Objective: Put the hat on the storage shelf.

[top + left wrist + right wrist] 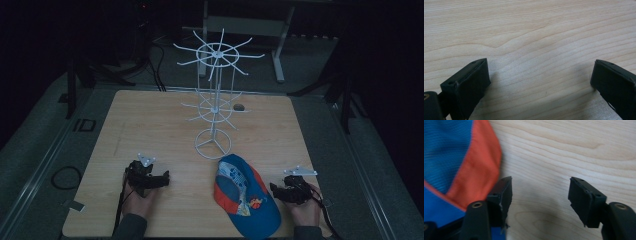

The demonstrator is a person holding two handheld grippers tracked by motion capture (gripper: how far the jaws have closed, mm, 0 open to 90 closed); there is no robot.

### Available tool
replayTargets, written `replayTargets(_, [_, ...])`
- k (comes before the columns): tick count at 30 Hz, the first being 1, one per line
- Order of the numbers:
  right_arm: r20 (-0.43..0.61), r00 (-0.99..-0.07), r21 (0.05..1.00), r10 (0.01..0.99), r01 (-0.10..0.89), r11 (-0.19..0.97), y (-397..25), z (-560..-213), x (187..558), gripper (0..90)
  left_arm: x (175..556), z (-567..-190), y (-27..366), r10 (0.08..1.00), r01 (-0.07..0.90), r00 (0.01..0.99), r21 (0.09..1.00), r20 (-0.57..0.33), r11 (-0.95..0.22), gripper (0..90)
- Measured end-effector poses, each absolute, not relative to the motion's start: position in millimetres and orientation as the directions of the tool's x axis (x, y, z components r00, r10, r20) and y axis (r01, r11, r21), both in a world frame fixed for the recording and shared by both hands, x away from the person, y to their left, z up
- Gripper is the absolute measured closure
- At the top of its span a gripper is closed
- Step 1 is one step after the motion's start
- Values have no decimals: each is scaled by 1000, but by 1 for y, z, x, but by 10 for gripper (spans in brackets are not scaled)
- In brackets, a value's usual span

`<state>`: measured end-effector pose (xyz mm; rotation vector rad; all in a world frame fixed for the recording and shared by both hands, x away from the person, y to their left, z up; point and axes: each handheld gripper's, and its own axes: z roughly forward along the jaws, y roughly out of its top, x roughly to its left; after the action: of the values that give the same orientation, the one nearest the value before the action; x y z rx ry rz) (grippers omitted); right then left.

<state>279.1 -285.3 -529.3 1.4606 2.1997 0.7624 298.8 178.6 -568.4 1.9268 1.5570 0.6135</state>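
A blue and orange cap (246, 195) lies on the wooden table (150, 125) near its front edge, right of centre. Behind it stands a white wire display rack (216, 90) with spoke hooks on two tiers and a ring base. My left gripper (166, 176) rests on the table at front left, open, with bare wood between its jaws (539, 75). My right gripper (273, 188) sits just right of the cap, open over bare wood (540, 192). The cap's orange edge (477, 170) lies beside its left fingertip (504, 192).
A small round hole (239, 107) sits in the table behind the rack. Dark floor, cables (65, 177) and a metal stand's legs (277, 55) surround the table. Bare wood spreads across the table's left and far right.
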Motion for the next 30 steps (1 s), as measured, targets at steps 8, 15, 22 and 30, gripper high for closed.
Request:
replayTargets(8, [25,-429,635,903,704,317,-283,-513,274,370,298,-568,177,977,710,214,688,-7,-151,28])
replayTargets(15, [34,-480,653,877,675,344,-273,-494,274,364,298,-568,177,977,710,214,688,-7,-151,28])
replayTargets(22, [23,-516,656,856,654,377,-263,-484,277,345,298,-568,177,977,709,212,689,-8,-148,28])
replayTargets(30, [36,-542,663,839,641,386,-254,-471,282,321,298,-568,177,977,709,212,689,-8,-148,28])
